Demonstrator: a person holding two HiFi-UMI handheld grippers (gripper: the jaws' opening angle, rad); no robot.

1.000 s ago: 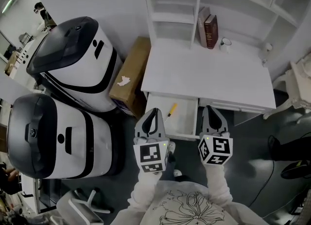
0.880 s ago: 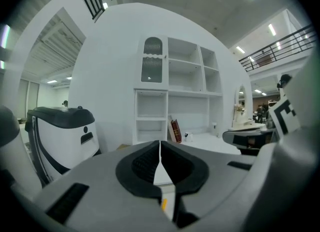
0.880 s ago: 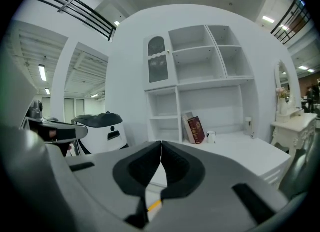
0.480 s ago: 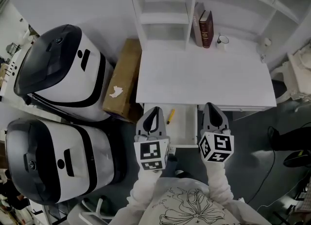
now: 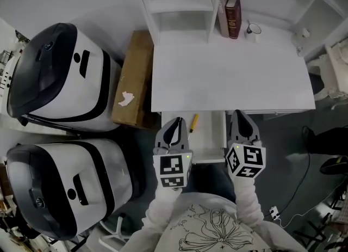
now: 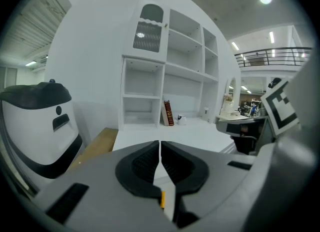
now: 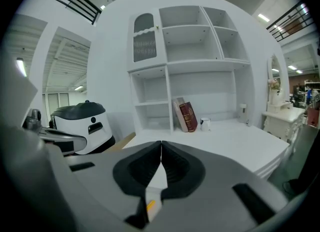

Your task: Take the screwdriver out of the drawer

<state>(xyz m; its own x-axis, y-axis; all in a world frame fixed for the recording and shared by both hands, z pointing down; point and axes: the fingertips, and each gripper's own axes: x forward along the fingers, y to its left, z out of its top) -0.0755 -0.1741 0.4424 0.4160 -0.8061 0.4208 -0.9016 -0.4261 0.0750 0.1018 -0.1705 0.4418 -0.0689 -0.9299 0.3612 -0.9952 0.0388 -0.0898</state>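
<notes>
The left claw (image 5: 176,121) and right claw (image 5: 240,117) are each pressed together on nothing. Their ribbed black pads (image 6: 145,163) meet in a thin seam. The slim yellow screwdriver (image 5: 193,123) lies slanted in the open, smooth white drawer (image 5: 209,139), just beside the left claw and below the flat matte white surface (image 5: 234,77).

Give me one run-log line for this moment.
stage: before grasp | left gripper: shut, empty | right gripper: shut, empty | screwdriver: lying in open drawer, untouched
</notes>
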